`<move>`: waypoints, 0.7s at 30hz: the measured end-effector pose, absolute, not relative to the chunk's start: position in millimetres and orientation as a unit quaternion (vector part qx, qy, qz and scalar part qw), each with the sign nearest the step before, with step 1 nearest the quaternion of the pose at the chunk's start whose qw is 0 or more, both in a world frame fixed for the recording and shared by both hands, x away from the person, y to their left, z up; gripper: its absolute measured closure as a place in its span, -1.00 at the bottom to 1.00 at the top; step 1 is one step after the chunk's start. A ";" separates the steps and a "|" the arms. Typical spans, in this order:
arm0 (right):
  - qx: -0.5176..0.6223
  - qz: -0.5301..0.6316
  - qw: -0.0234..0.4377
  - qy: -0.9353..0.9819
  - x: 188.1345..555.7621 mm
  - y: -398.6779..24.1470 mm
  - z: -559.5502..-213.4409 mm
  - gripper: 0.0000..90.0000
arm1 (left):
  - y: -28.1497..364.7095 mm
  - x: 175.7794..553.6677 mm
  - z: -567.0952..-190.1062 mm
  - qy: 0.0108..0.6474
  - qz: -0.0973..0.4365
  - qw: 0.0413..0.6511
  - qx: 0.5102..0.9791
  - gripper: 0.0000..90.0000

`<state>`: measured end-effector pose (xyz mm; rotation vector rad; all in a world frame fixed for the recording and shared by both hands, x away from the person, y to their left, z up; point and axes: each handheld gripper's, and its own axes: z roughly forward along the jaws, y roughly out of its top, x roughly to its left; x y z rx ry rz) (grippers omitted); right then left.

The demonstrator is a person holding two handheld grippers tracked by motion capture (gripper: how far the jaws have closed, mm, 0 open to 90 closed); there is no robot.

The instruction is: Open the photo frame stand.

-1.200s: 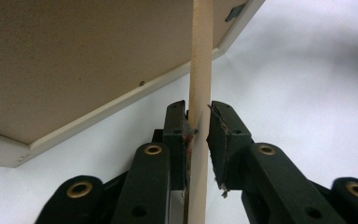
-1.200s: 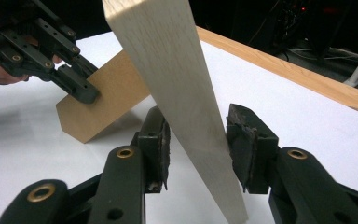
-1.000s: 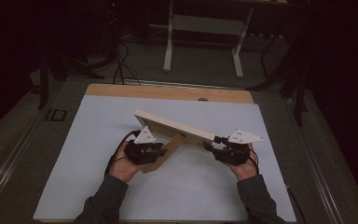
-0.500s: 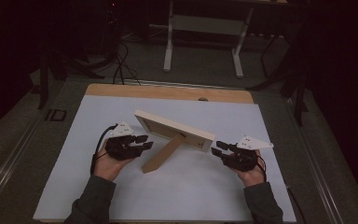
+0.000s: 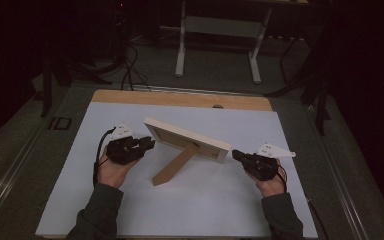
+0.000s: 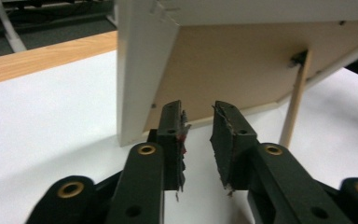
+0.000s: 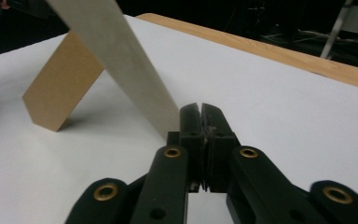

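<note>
Two grippers (image 5: 147, 144) (image 5: 236, 154) flank picture frame (image 5: 187, 139) — apparently untouched.

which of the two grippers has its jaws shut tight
The right gripper: its jaws meet with nothing between them, beside the picture frame. The left gripper has a clear gap between its jaws.
</note>
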<state>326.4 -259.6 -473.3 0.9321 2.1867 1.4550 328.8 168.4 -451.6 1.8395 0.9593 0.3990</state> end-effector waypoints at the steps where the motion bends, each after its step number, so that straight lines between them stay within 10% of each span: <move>1: 0.336 0.514 0.176 0.770 330.1 -257.6 -475.7 0.99 | 167.2 331.3 -451.7 0.400 0.174 0.486 0.757 0.73; 21: 0.360 0.508 0.182 0.761 342.0 -248.6 -486.4 0.99 | 159.4 342.8 -456.3 0.420 0.194 0.476 0.748 1.00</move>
